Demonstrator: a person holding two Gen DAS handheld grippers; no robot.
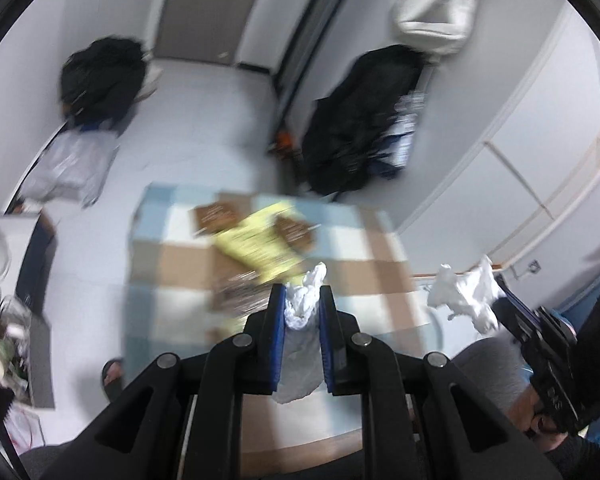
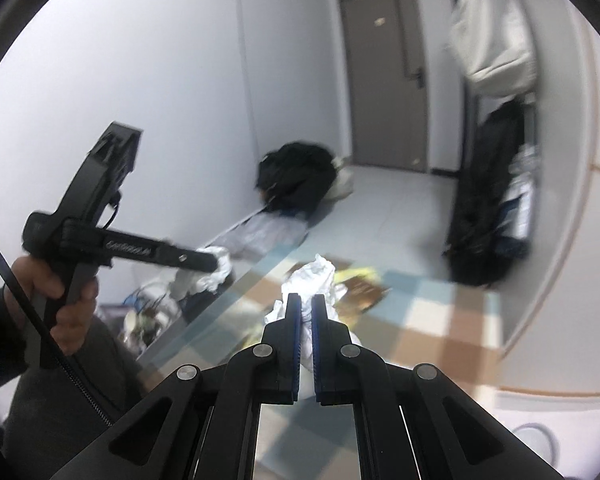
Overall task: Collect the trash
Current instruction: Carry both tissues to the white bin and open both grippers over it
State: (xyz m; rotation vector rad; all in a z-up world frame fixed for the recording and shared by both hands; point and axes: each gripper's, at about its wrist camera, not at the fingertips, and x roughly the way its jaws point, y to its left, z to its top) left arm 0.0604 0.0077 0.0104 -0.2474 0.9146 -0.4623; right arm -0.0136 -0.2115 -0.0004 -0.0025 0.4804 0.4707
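Left wrist view: my left claw [image 1: 302,294] is clenched on a white tissue [image 1: 305,298]. My right claw [image 1: 504,300], at the right edge, grips another tissue wad [image 1: 466,296]. More trash, a yellow wrapper [image 1: 256,240], lies straight ahead on the surface [image 1: 172,264], nearer my left claw.

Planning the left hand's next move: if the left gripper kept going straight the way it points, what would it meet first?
Probably the yellow wrapper on the checkered table, just beyond the white tissue the left gripper holds. Blur makes depth uncertain.

Motion blur smears the yellow wrapper [image 1: 256,240] and brown packets [image 1: 216,216] on the checked counter [image 1: 172,256]; their print is unreadable.
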